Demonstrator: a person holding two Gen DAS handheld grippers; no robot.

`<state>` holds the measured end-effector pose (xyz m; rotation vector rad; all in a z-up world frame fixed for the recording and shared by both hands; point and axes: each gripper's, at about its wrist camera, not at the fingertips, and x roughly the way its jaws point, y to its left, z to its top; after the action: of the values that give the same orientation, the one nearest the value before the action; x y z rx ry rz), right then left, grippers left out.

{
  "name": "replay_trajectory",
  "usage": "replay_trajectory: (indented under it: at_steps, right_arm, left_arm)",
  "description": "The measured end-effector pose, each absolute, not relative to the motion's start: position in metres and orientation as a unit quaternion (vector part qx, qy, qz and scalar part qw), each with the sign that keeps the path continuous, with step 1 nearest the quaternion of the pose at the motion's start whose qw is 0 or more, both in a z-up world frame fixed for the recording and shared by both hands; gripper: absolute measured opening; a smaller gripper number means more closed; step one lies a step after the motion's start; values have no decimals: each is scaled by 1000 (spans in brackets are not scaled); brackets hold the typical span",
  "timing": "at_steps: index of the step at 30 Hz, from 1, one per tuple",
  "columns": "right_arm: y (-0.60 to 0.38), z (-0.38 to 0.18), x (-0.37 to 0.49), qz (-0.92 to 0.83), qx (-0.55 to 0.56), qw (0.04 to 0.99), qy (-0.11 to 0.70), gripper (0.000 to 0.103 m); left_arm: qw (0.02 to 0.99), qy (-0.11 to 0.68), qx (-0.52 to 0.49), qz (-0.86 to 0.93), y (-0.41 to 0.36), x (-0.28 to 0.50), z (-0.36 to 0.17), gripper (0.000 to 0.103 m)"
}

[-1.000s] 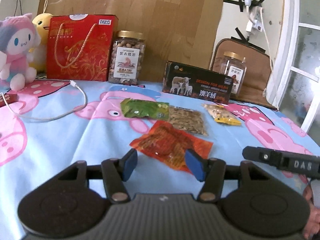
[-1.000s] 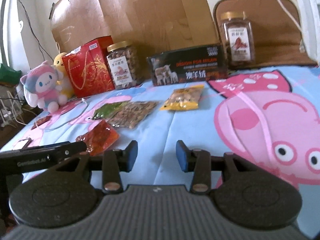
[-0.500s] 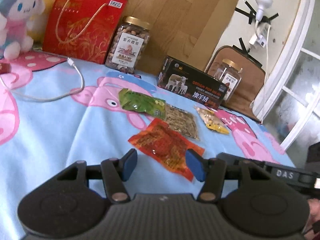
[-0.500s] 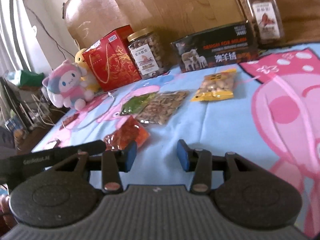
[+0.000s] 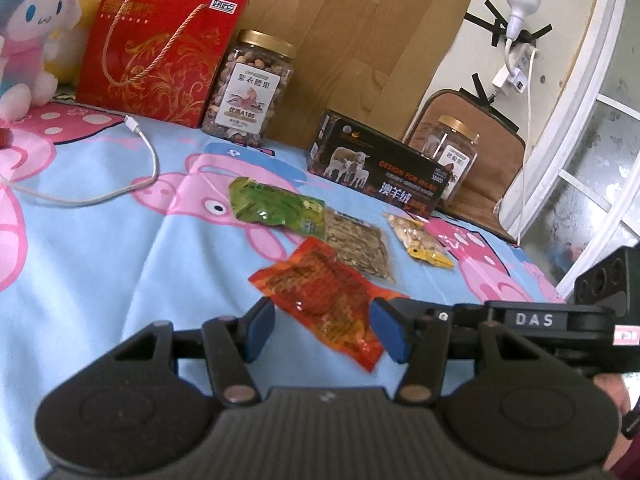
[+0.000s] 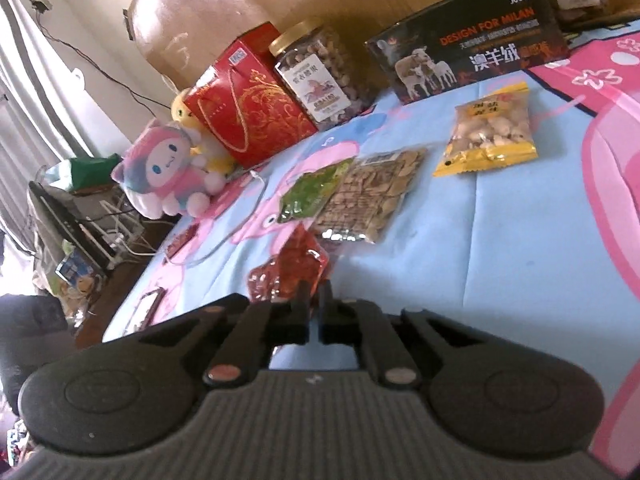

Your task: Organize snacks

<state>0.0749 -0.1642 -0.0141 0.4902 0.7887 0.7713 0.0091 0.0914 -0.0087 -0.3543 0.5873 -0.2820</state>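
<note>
Red snack packet [image 5: 324, 300]: light, limp, slick film; pinch an edge seam. Left gripper [image 5: 326, 328] open around it, right gripper [image 6: 314, 304] closed empty.

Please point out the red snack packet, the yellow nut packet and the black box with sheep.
red snack packet [image 5: 320, 300], left wrist view, middle.
yellow nut packet [image 6: 490, 132], right wrist view, clear window.
black box with sheep [image 6: 468, 36], right wrist view, front face.
</note>
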Motion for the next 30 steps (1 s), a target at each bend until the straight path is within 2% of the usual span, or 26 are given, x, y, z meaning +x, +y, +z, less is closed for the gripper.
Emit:
replay_trajectory:
  at_steps: [3,7,11,14,18,24,30]
  right_arm:
    - [-174,-13,70,367,250,824,353,2]
    - [-180,-8,63,365,257,834,324,2]
    - [-174,4,44,383,196,860,276,2]
    - [-175,8,33,403,173,864,249,2]
    - [-181,4,40,394,193,860,260,2]
    - [-180,-6,55,379,208,841,325,3]
    - [-179,-5,48,392,204,839,318,5]
  left_arm:
    - [929,292,-181,-140,93,11,-8,57]
    - [921,300,-194,-157,92,12,-6,73]
    - [917,303,-196,-172,87,11,-7,74]
    - [898,311,-236,-204,90,15,-9,75]
    - [869,316,-297,-237,100,20,-16,84]
    - [848,311,-348,-251,113,23,-21,84]
    - [853,309,-338,-251,109,22,-21,84]
